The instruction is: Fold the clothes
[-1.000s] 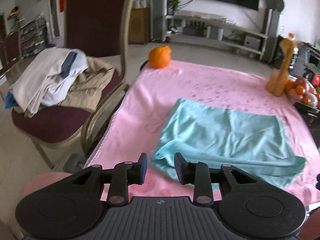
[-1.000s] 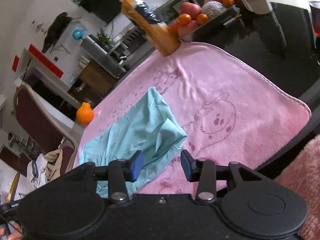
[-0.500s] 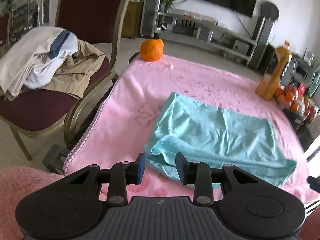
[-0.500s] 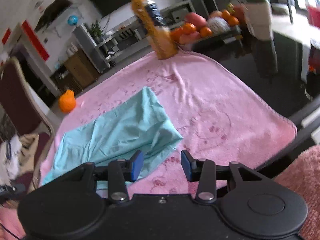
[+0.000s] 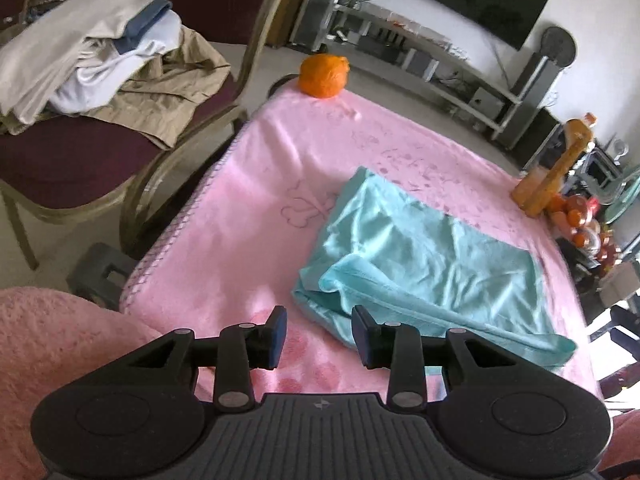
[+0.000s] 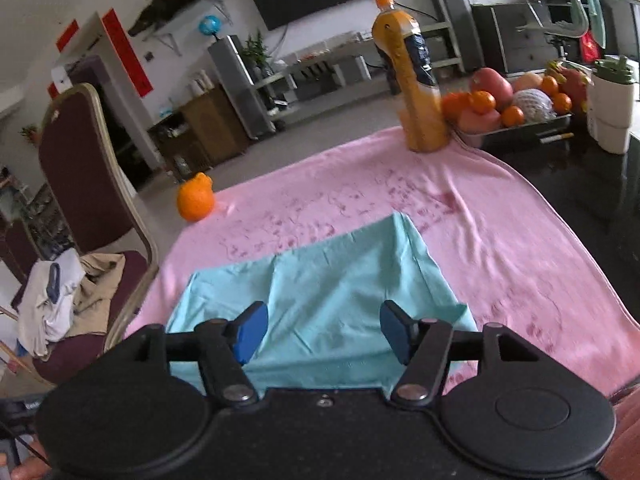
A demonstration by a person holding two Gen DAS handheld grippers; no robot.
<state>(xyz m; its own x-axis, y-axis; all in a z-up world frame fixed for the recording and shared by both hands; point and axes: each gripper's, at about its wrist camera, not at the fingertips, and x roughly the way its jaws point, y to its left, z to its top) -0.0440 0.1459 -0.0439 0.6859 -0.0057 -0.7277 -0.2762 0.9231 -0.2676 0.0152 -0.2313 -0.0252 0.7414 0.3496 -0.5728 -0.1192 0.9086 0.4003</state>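
Observation:
A teal garment (image 5: 424,256) lies partly folded on the pink blanket (image 5: 256,208), its near left corner rumpled and doubled over. My left gripper (image 5: 318,334) hovers just short of that corner, open, with only blanket between its blue pads. In the right wrist view the same teal garment (image 6: 340,292) lies flat under my right gripper (image 6: 322,330). Its jaws are opening wide above the cloth and nothing is pinched between them.
A maroon chair (image 5: 72,152) heaped with loose clothes (image 5: 100,64) stands left of the table. An orange fruit (image 5: 324,76) sits at the blanket's far corner. An orange drink bottle (image 6: 412,88), a fruit tray (image 6: 516,120) and a white cup (image 6: 612,108) stand at the right.
The right gripper has swung up and left over the teal garment and its jaws have spread much wider. The left gripper has sunk closer to the rumpled corner, its gap unchanged.

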